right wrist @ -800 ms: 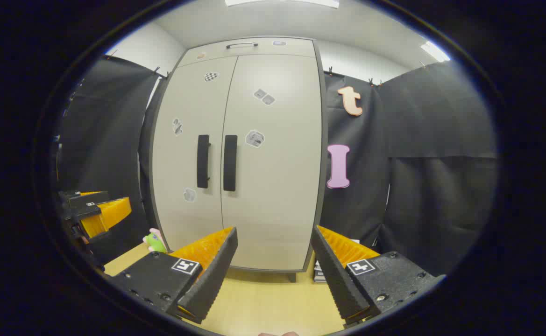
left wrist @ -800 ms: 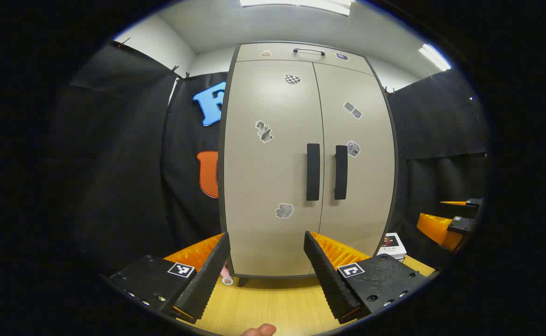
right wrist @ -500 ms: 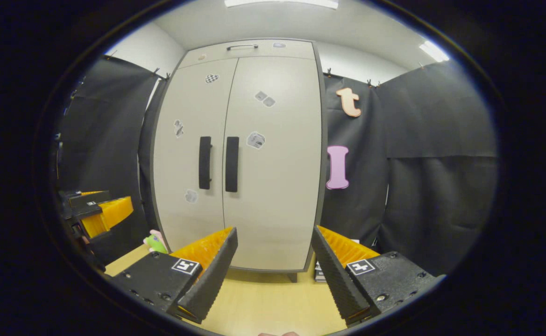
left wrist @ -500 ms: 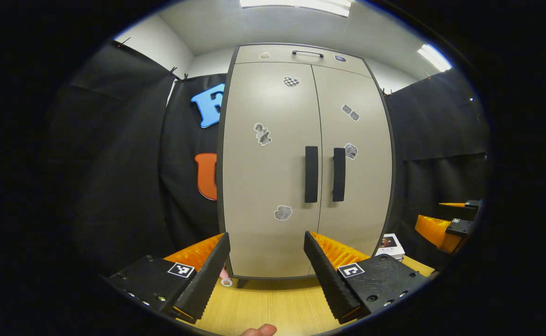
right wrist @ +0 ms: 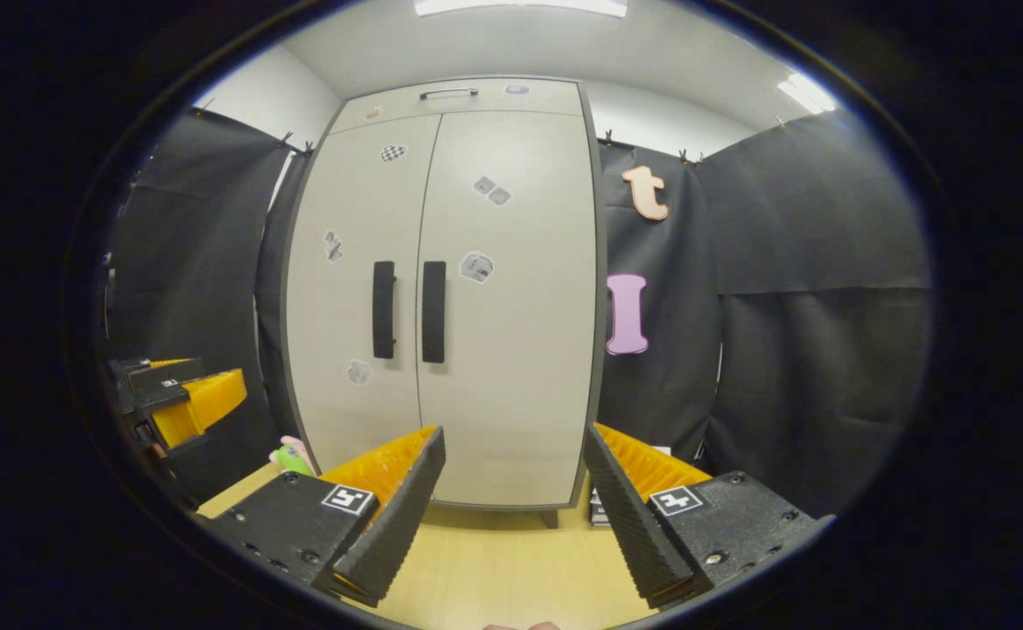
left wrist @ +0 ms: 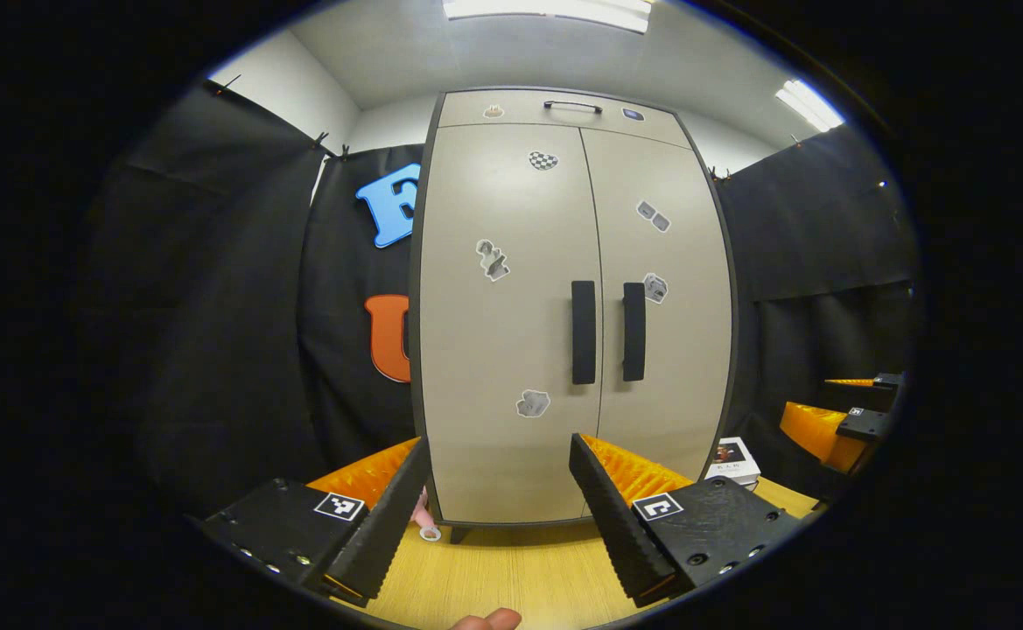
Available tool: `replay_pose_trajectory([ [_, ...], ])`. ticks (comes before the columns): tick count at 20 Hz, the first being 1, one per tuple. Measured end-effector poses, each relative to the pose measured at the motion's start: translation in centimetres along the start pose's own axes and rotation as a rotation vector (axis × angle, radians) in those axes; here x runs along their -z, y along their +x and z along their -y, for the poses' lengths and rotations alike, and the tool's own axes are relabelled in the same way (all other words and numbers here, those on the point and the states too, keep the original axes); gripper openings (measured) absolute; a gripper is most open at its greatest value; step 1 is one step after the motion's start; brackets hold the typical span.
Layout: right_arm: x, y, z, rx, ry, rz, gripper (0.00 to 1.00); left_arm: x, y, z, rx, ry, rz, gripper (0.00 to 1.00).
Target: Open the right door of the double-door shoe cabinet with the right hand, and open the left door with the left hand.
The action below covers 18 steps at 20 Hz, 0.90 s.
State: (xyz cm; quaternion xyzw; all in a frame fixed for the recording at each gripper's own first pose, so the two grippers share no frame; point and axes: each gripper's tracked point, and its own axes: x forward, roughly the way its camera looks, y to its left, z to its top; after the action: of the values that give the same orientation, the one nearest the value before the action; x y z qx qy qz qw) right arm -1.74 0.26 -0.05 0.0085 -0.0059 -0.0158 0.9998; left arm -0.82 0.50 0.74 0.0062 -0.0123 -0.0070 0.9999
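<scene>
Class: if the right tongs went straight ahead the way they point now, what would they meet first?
Probably the right door of the shoe cabinet, right of its handle. The right tongs are open; depth is unclear.

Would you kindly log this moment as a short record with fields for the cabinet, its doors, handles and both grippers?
cabinet: shoe cabinet, upright on a wooden surface
doors: left door and right door both closed
handles: left handle, right handle, vertical, side by side, untouched
left gripper: open, short of the cabinet
right gripper: open, short of the cabinet
</scene>
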Motion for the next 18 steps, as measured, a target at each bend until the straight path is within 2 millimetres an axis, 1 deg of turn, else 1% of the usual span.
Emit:
replay_pose_trajectory([
  [12,0.1,0.2,0.1,0.006,-0.006,-0.007,0.99,0.1,0.0,-0.1,-0.007,0.002,-0.001,0.95],
  [16,-0.3,1.0,-0.3,-0.003,-0.002,-0.005,0.99,0.0,-0.1,-0.3,-0.01,0.012,0.001,0.95],
  [18,-1.3,2.0,-0.9,-0.016,-0.004,0.011,0.99,0.0,-0.2,-0.5,-0.011,0.012,0.0,0.95],
])
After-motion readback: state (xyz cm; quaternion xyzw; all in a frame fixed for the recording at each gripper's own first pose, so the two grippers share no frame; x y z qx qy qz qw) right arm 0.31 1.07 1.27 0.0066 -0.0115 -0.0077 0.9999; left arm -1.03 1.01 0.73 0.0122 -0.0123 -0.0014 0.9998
